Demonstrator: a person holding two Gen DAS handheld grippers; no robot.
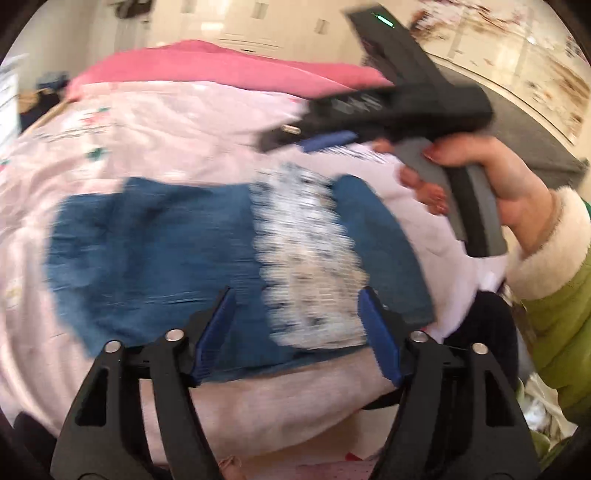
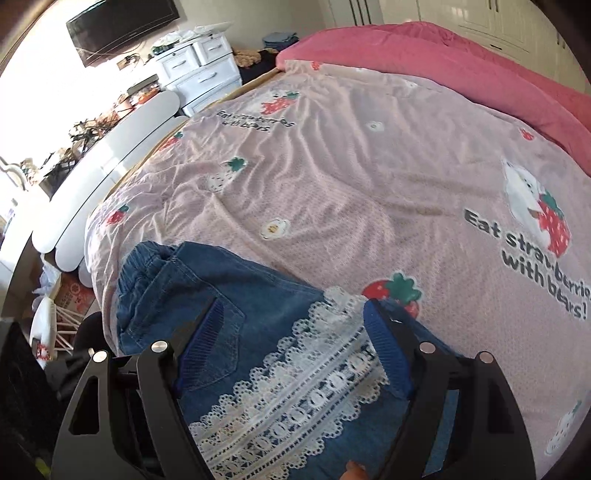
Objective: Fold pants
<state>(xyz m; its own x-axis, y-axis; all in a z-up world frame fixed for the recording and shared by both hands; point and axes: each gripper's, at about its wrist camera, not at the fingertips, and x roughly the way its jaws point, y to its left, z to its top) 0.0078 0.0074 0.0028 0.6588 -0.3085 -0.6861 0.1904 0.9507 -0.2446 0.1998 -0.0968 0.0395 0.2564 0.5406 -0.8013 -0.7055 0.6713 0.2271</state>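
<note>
Blue denim pants (image 1: 159, 251) with a white lace band (image 1: 310, 258) lie folded on the pink bed sheet (image 1: 155, 125). My left gripper (image 1: 295, 306) is open and empty, hovering over the near edge of the pants. My right gripper (image 1: 291, 142) shows in the left wrist view, held above the pants' far side. In the right wrist view the pants (image 2: 192, 295) and lace band (image 2: 303, 387) lie under my right gripper (image 2: 295, 317), which is open and empty; the elastic waistband (image 2: 144, 266) points to the far left.
A pink quilt (image 2: 443, 62) lies along the far side of the bed. A white dresser (image 2: 199, 70) and a wall TV (image 2: 122, 26) stand beyond the bed's left edge. A cardboard box (image 2: 74, 295) sits on the floor at left.
</note>
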